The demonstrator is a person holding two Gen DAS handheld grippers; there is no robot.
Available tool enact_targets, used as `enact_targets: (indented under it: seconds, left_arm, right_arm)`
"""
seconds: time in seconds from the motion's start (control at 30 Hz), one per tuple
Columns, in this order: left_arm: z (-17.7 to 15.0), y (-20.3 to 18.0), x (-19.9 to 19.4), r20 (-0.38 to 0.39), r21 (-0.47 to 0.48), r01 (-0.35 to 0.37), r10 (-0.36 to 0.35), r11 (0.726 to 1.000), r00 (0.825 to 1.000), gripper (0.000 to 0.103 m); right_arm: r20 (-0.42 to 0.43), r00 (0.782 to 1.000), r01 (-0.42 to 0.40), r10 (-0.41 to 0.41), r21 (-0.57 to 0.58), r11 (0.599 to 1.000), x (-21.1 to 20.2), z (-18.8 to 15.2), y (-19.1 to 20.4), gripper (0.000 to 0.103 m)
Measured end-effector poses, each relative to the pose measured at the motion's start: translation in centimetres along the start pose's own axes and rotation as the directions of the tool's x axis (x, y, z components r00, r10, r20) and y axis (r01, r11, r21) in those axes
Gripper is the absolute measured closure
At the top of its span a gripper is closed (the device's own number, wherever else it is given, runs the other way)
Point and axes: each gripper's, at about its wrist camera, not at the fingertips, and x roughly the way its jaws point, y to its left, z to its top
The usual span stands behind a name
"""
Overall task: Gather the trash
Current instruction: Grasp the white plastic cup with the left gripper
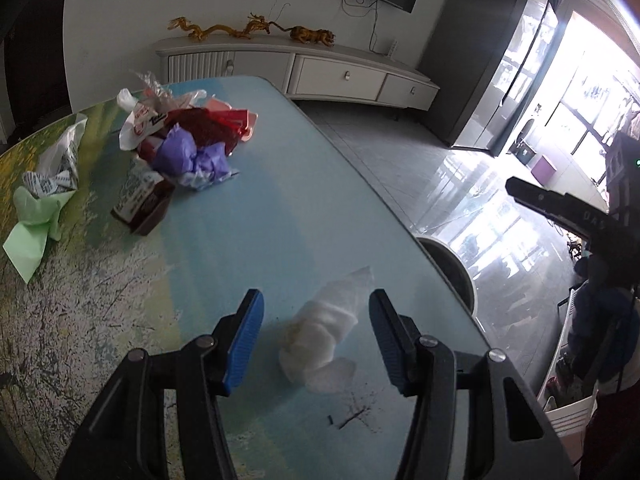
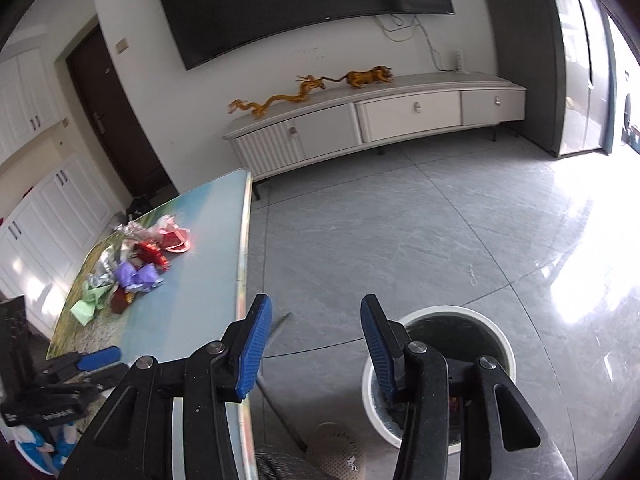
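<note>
A crumpled white tissue lies near the right edge of the blue-green table. My left gripper hovers over it, open, its blue pads on either side of the tissue and clear of it. Farther left a trash pile holds red, purple and white wrappers, with a brown packet and green paper beside it. My right gripper is open and empty, off the table's edge above the floor, next to a white bin with a dark inside. The trash pile also shows from that side.
Dark crumbs and a small stick lie on the table close to me. A white TV cabinet with golden figurines stands along the far wall under a TV. A woven object sits on the grey tiled floor below the table edge.
</note>
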Motion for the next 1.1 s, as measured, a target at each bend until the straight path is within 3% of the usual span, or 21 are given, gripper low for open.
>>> enact_targets:
  seconds: [0.17,0.33,0.5,0.73,0.93,1.1]
  left_arm:
    - [-1.1,-0.8,0.8,-0.019,0.028,0.011,-0.011,1.000,1.000,0.054]
    - [-1.1,-0.9,0.9,-0.012,0.062,-0.008,0.009,0.998,1.000,0.078]
    - [-1.1,2.3,-0.2,0.020,0.006,-0.038,0.038,0.999,0.999,0.080]
    - [-0.9,6.4,-2.3,0.088,-0.087,-0.056,0.063,0.995,0.994,0.081]
    - [-1.5,9.1,-3.7,0.125,-0.152,-0.022,0.042,0.988,0.991,0.081]
    - [-2.0,10.4,-4.6,0.137,-0.193,0.004,0.022,0.981,0.990,0.081]
  right_arm:
    - [-0.017,1.000,-0.024,0.023,-0.052,0.998,0.4,0.1,2.8,0.059]
    - [-0.049,0.997,-0.061,0.057,-0.089,0.994,2.0,0.4,5.5,0.059]
    - [-0.094,0.988,-0.136,0.124,-0.138,0.981,4.2,1.1,9.1,0.059]
    - [-0.170,0.956,-0.272,0.241,-0.197,0.942,8.4,2.2,15.9,0.059]
    - [-0.216,0.937,-0.322,0.273,-0.243,0.915,11.8,2.5,20.9,0.059]
    - [-0.235,0.938,-0.311,0.256,-0.238,0.920,13.6,2.4,22.5,0.059]
